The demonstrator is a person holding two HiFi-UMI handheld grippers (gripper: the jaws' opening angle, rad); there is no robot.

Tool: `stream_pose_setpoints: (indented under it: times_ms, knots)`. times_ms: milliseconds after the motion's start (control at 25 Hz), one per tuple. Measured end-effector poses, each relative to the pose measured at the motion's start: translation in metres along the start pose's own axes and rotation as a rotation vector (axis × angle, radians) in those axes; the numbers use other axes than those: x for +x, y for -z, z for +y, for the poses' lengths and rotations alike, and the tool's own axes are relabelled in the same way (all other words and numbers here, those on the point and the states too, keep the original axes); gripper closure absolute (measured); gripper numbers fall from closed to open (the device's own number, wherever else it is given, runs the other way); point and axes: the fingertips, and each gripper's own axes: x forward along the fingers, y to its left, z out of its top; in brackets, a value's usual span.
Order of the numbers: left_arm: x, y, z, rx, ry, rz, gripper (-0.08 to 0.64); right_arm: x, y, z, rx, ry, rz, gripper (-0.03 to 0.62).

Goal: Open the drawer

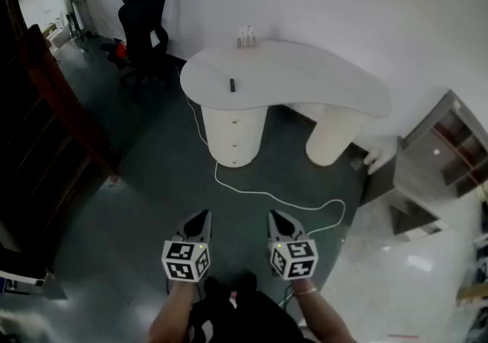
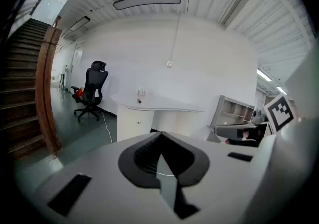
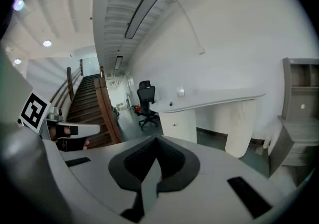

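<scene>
Head view: left gripper (image 1: 204, 214) and right gripper (image 1: 274, 215), both clenched empty, sit at six o'clock; the desk (image 1: 305, 78) and its shut drawers (image 1: 235, 133) stand at twelve.

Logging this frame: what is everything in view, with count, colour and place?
desk: one, white, upper centre
drawer pedestal: one, cream, under the desk
small object: one, dark, on the desk
office chair: one, black, left of desk
cable: one, white, on the floor
shelf unit: one, grey, at right
staircase: one, brown, at left
left gripper: one, grey, fingers together, empty
right gripper: one, grey, fingers together, empty
</scene>
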Motion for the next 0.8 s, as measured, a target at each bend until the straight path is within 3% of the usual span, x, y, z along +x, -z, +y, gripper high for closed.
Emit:
stream_pose_setpoints:
  times_ms: [480, 800]
  knots:
    - [0.019, -0.007, -0.025, 0.003, -0.041, -0.012, 0.558, 0.003, 0.0, -0.038, -0.011, -0.01, 0.015, 0.589]
    - [0.047, -0.013, 0.006, 0.015, -0.05, 0.018, 0.558, 0.061, 0.004, -0.047, 0.023, 0.003, 0.077, 0.589]
